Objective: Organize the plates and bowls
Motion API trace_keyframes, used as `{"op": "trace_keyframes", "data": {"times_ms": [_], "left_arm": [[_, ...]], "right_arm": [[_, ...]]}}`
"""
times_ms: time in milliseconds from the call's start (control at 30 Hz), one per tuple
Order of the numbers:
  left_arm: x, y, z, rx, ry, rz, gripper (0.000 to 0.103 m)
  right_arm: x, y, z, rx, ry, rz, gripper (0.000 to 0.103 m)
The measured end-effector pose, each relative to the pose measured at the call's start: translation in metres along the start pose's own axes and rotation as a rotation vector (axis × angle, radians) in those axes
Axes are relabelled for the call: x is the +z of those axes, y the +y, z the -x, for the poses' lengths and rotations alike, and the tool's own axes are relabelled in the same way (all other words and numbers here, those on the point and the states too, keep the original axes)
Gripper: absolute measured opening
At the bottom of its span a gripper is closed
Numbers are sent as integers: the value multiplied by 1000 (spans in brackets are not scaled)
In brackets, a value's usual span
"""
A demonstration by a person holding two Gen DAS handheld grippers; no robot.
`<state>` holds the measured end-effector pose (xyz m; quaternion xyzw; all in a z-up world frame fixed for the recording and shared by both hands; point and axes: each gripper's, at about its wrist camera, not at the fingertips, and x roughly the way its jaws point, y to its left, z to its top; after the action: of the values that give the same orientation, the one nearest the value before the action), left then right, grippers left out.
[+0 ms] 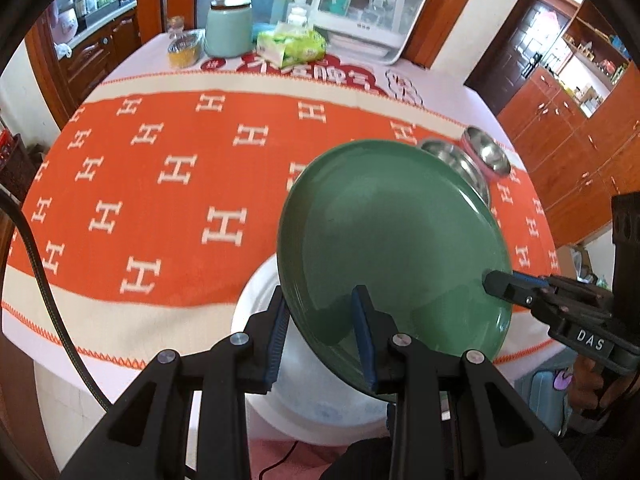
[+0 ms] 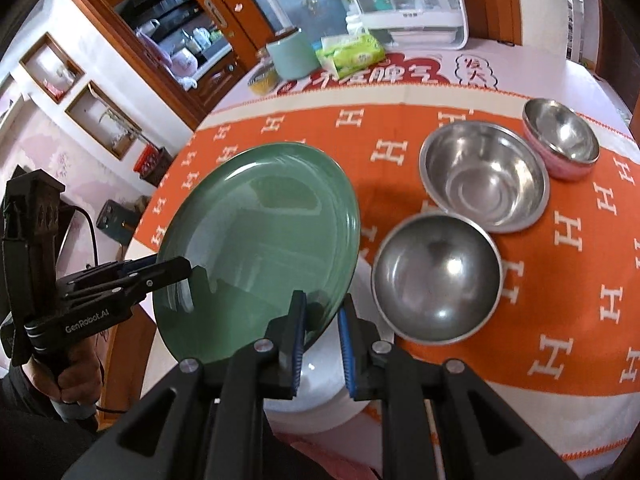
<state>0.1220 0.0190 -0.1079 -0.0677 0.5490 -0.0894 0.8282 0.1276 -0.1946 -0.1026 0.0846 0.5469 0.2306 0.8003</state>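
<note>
Both grippers clamp the same green plate [image 1: 384, 240]: left gripper [image 1: 322, 336] has its blue pads [image 1: 280, 332] pinching the near rim, one finger under, one on the upper face; right gripper [image 2: 322, 344] grips the opposite rim the same way, jaws nearly closed w/ the rim between them. Plate is tilted, held above a white plate [image 1: 256, 300] lying flat at the near table edge, not touching it as far as can be told. In the right wrist view, 3 bowls sit on the orange H-pattern cloth [image 2: 560, 280] to the right of the plate: a steel bowl [image 2: 436, 280] nearest, a wider steel bowl [image 2: 484, 176] just behind it w/ rims touching or nearly so, and a pink-sided steel bowl [image 2: 562, 140] beyond, near the 2nd. At the table's far end: mint canister [image 1: 228, 28], green tissue pack [image 1: 290, 44], white cabinet-like appliance [image 1: 368, 12]. A hand [image 2: 76, 376] holds the left gripper's handle
</note>
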Motion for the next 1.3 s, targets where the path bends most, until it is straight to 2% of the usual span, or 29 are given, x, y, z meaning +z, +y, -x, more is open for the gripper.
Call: {"op": "trace_keyframes", "data": {"times_ms": [433, 633, 833, 1100, 1167, 1300], "left_arm": [[-24, 15, -32, -32, 140, -30, 29], [-31, 19, -47, -57, 210, -73, 29], [-29, 24, -55, -78, 262, -114, 29], [-28, 29, -60, -85, 291, -195, 29], [-28, 30, -57, -119, 275, -203, 29], [-27, 23, -46, -122, 228, -262, 29]], "right_arm": [[-16, 3, -33, -49, 160, 46, 16], [-27, 4, -44, -73, 210, -6, 17], [-33, 9, -50, -116, 212, -57, 18], [-53, 13, -59, -185, 181, -156, 19], [-58, 15, -61, -239, 180, -160, 20], [-64, 18, -59, -246, 149, -183, 20]]}}
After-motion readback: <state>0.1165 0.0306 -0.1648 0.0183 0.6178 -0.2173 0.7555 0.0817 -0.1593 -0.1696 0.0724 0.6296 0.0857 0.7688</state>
